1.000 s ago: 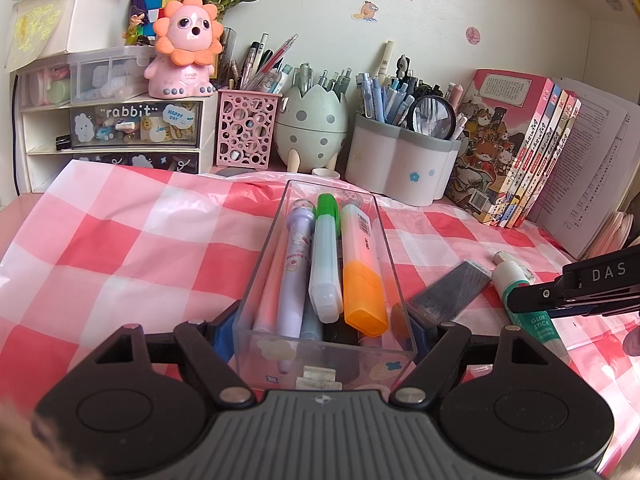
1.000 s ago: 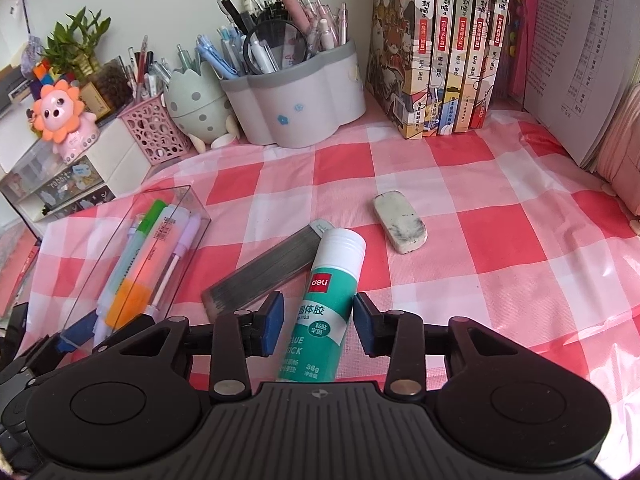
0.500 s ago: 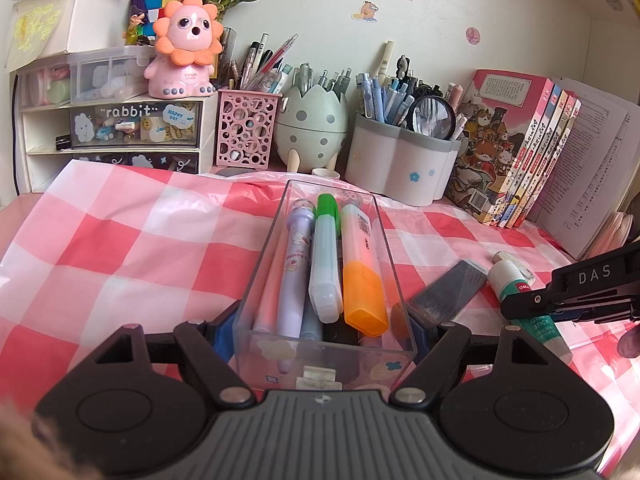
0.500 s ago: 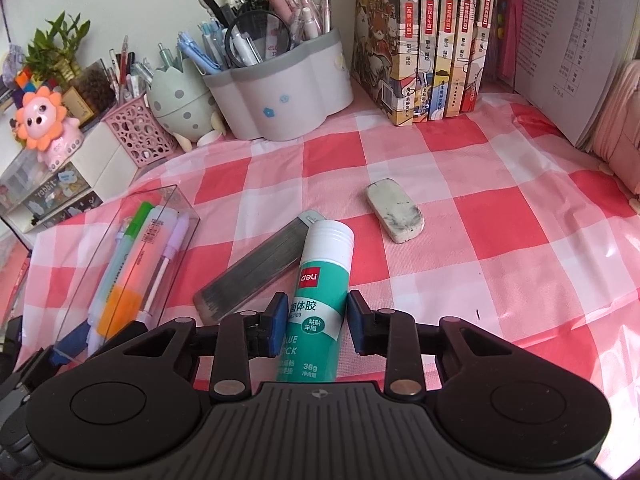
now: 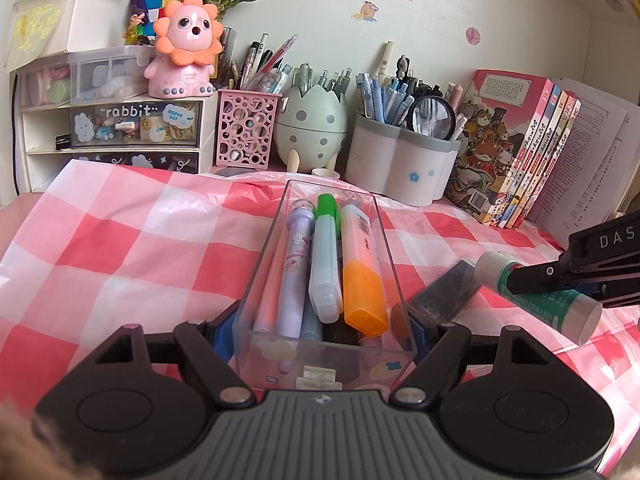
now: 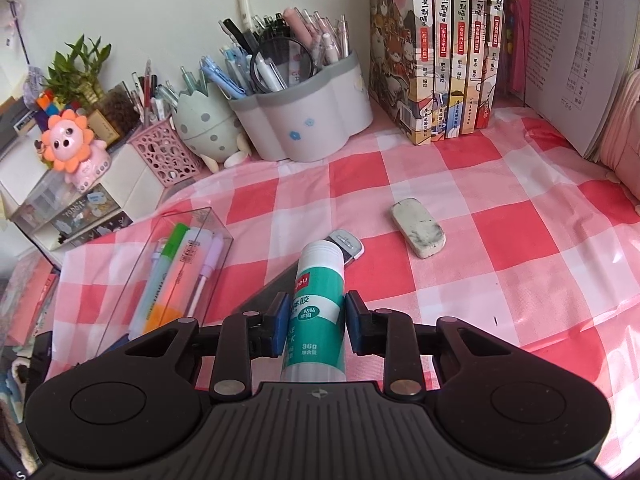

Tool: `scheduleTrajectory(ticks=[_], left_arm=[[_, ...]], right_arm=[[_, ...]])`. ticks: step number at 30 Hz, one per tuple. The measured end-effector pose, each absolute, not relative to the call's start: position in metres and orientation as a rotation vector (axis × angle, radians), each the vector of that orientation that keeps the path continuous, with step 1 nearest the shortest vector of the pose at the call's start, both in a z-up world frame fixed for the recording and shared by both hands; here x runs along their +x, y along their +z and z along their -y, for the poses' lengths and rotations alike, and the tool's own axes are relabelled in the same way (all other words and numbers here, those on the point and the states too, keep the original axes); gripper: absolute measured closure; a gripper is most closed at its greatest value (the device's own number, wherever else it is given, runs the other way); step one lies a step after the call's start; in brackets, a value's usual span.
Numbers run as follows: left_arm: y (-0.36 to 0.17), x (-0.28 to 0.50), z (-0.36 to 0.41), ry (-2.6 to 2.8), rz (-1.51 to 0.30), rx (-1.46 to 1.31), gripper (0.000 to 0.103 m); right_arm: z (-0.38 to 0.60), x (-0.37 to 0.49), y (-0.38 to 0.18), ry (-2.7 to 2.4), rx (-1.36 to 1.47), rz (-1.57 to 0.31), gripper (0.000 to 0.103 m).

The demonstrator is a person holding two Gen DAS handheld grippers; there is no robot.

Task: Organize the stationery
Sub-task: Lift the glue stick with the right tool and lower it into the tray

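Left hand-held gripper point(image 5: 322, 336) sits low in the middle of the left wrist view, its blue pads pinching the near end of the clear pencil box point(image 5: 326, 280), probably to keep the box from sliding while more is loaded. Inside the box lie a purple pen point(image 5: 296, 264), a green-capped marker point(image 5: 326, 256) and an orange highlighter point(image 5: 362, 272), side by side along its length. At the right edge of the frame the glue stick point(image 5: 536, 294) is clamped by the other tool, tilted above the red-checked cloth on the tabletop point(image 5: 120, 248).

Seen from the right wrist view, the right hand-held gripper point(image 6: 316, 322) has just been closing, and its pads now press on the glue stick's green label, cap pointing away. A grey lead case point(image 6: 346, 244) lies under the cap end and an eraser point(image 6: 418, 228) is near, to the right; both look still unsorted. Pen cups point(image 6: 304, 120) and books point(image 6: 436, 48) line the back wall.
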State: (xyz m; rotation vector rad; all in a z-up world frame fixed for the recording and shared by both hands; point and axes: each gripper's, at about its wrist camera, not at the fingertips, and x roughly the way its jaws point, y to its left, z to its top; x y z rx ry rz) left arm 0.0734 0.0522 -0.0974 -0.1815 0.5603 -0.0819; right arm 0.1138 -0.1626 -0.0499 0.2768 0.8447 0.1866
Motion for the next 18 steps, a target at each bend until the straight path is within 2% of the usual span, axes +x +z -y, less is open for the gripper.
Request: scheduleTrajectory(ticks=[18], left_arm=[[-0.097, 0.074, -0.052, -0.08, -0.562, -0.178, 0.05]], right_arm=[[0.137, 0.119, -0.023, 0.322, 0.419, -0.831, 0.074]])
